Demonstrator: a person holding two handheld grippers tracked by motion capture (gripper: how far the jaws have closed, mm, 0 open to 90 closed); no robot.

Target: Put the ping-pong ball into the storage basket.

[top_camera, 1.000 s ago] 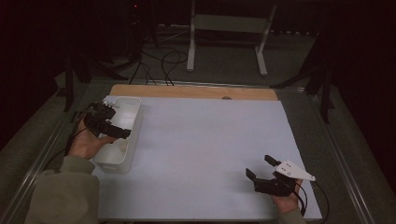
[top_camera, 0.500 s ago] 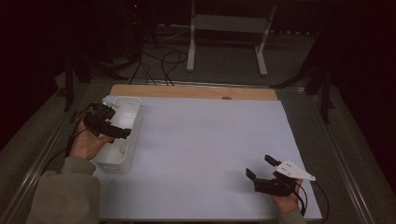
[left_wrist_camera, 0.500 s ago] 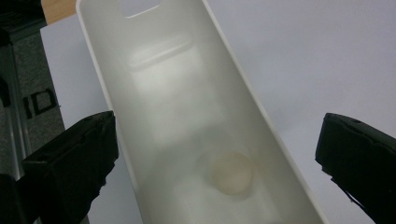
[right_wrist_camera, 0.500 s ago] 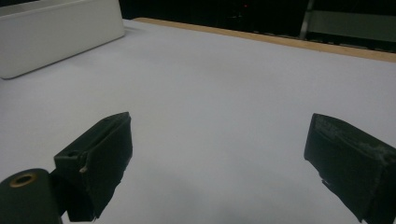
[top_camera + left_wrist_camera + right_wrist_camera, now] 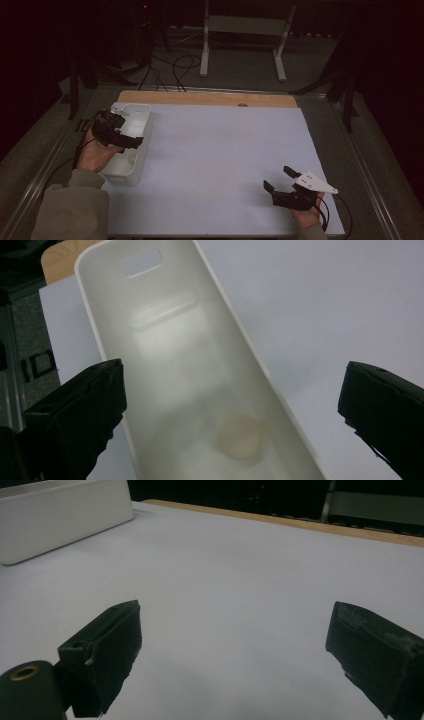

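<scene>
White paper-covered tabletop (image 5: 225, 165): wide bare room between the hands, wooden far edge well off. Long white plastic bin (image 5: 131, 131) sits at the left edge. Left gripper (image 5: 131, 141) unmoved over the last second, poised above the bin, fingers (image 5: 80, 410) spread wide and holding nothing; no grasp begun. Right gripper (image 5: 281, 179) near the front right, equally wide, empty. Small pale round disc (image 5: 241, 436) on the bin floor.

quick count: 1 white bin (image 5: 131, 145) far left | 1 pale round disc (image 5: 241, 436) inside it | 2 grippers, left (image 5: 131, 141) and right (image 5: 280, 179) | 1 white table sheet (image 5: 220, 150) | 1 wooden edge strip (image 5: 210, 98) far side
</scene>
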